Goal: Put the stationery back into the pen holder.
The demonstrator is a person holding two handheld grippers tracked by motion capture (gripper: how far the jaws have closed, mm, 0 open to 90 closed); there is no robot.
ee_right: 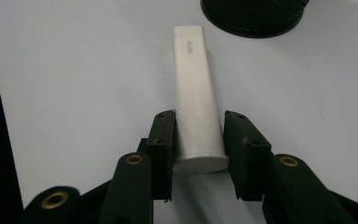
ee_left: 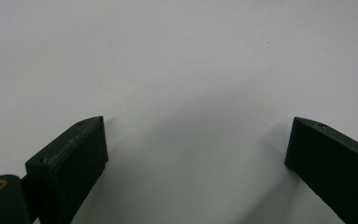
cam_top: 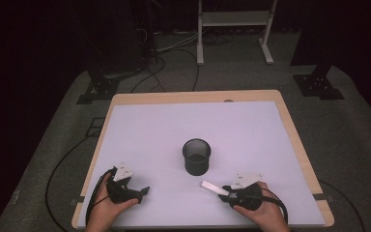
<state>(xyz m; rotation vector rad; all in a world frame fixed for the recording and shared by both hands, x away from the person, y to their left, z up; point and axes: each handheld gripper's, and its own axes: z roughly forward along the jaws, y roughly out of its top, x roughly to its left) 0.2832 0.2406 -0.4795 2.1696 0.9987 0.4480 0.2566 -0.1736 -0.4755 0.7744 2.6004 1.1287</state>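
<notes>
My right tool (ee_right: 199, 135) is clamped on the white tube (ee_right: 196, 98) lying near the black mesh cup (cam_top: 196, 156), while my left tool (ee_left: 196, 140) rests wide open over bare table (cam_top: 164, 130).

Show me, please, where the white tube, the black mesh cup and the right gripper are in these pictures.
white tube (ee_right: 196, 93), right gripper view, on the middle of its flat body.
black mesh cup (cam_top: 196, 164), high view, on its outer wall.
right gripper (ee_right: 199, 140), right gripper view, midway between its fingertips, shut on the tube.

One white tube (ee_right: 196, 98), one black mesh cup (cam_top: 196, 156), two hand-held grippers, left hand-held gripper (cam_top: 144, 191), right hand-held gripper (cam_top: 223, 192), one table (cam_top: 174, 125)
</notes>
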